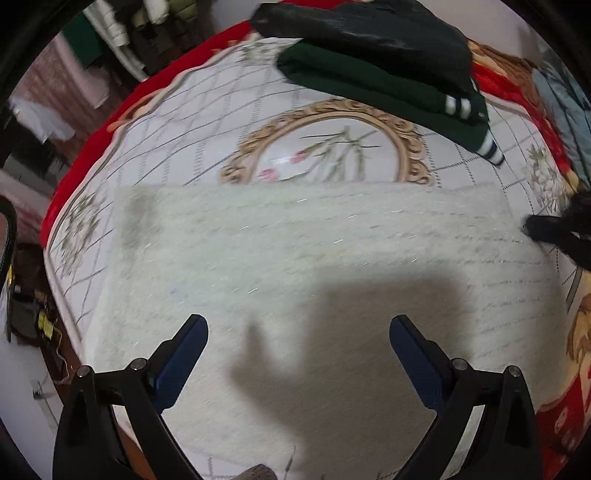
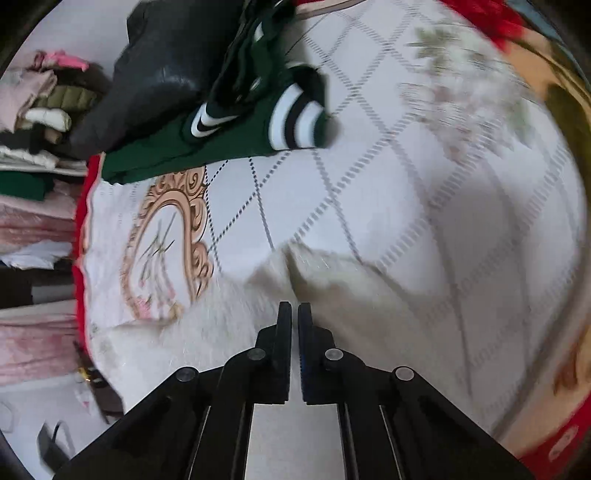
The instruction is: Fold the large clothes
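Two hand-held grippers are working over one cream fluffy garment (image 1: 303,266) that is lying flat across the near half of the bed (image 1: 207,110), its far edge straight below the gold oval print. We are holding the left hand-held gripper (image 1: 298,332) above the garment with its jaws spread wide and nothing between them, probably so it is free to pin or take the next edge. We are keeping the right hand-held gripper (image 2: 294,314) nearly closed near the garment's right corner (image 2: 317,273), which is standing up in a peak; whether cloth is pinched between the pads we cannot tell. Towards the bed's far edge a folded green sweater (image 1: 373,85) and a black jacket (image 1: 369,33) are stacked, seemingly parked clear of the folding space.
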`<state>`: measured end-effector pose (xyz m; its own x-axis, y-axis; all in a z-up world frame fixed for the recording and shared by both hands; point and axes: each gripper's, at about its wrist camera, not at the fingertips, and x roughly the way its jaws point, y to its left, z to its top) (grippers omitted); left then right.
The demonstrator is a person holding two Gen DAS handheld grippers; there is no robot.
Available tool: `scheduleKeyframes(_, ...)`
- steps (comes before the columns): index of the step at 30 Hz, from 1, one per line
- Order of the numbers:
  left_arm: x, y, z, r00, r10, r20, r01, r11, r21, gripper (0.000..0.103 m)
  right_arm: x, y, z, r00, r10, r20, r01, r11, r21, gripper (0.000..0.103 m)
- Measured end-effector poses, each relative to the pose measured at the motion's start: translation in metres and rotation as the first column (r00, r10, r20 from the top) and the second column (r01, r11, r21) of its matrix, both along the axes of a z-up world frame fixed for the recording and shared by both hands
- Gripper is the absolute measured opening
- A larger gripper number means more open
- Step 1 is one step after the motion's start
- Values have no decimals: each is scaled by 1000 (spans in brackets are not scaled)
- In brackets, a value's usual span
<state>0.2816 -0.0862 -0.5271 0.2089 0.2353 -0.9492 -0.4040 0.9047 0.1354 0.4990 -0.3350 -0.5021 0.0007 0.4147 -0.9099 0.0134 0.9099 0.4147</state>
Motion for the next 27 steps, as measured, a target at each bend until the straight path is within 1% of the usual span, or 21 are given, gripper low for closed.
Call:
scheduleKeyframes(1, 5, -3, -4, 1000, -10, -11, 10, 1000, 3, 101, -11, -13, 10, 1000, -30, 7, 30, 999, 30, 39)
scheduleKeyframes(2, 10, -4, -6, 1000, -15, -18, 16, 1000, 3, 101, -21, -21, 18, 999, -51, 13, 51, 998, 44, 56)
scheduleKeyframes(3, 16, -6, -8, 1000, -23, -18, 23, 1000, 6, 101, -36, -32, 27, 996, -91, 27, 89, 995, 45, 84)
scheduleKeyframes(4, 19, -7, -10, 999, -28, -17, 28, 1000, 12, 101, -52, -44, 35, 991, -128, 45, 126, 991, 42, 89)
scheduleKeyframes(5, 22, -8, -11, 999, -34, -19, 34, 999, 18, 101, -66, -51, 38, 987, -151, 49, 149, 988, 44, 89)
scheduleKeyframes(7, 27, -9, -16, 998, -46, -35, 47, 999, 28, 101, -100, -72, 35, 982, -190, -6, 190, 980, 66, 89)
scheduleKeyframes(9, 28, -9, -20, 997, -54, -48, 56, 998, 29, 101, -131, -87, 25, 970, -237, -58, 241, 965, 100, 89)
scheduleKeyframes(11, 28, -8, -21, 997, -59, -48, 60, 998, 28, 101, -160, -100, 9, 952, -284, -115, 297, 947, 124, 89)
scheduleKeyframes(13, 27, -9, -21, 997, -64, -49, 66, 997, 28, 101, -181, -106, -13, 932, -320, -170, 345, 928, 143, 89)
scheduleKeyframes(15, 27, -10, -21, 996, -67, -50, 68, 997, 29, 101, -192, -110, -33, 915, -351, -201, 385, 908, 167, 89)
scheduleKeyframes(16, 27, -10, -21, 996, -68, -51, 69, 997, 28, 101, -196, -112, -45, 905, -369, -213, 408, 893, 188, 89)
scheduleKeyframes(18, 26, -9, -22, 996, -69, -53, 70, 997, 25, 101, -197, -111, -63, 896, -386, -222, 433, 870, 236, 89)
scheduleKeyframes(21, 28, -8, -24, 996, -69, -57, 70, 997, 17, 101, -192, -110, -80, 885, -422, -195, 464, 829, 311, 89)
scheduleKeyframes(23, 28, -8, -25, 996, -70, -59, 71, 997, 14, 101, -186, -110, -85, 873, -456, -175, 487, 786, 380, 90)
scheduleKeyframes(26, 28, -7, -26, 996, -71, -61, 72, 997, 8, 101, -175, -106, -88, 868, -472, -155, 490, 757, 432, 90)
scheduleKeyframes(27, 28, -7, -26, 996, -72, -61, 73, 997, 8, 101, -172, -104, -88, 869, -471, -154, 486, 754, 442, 90)
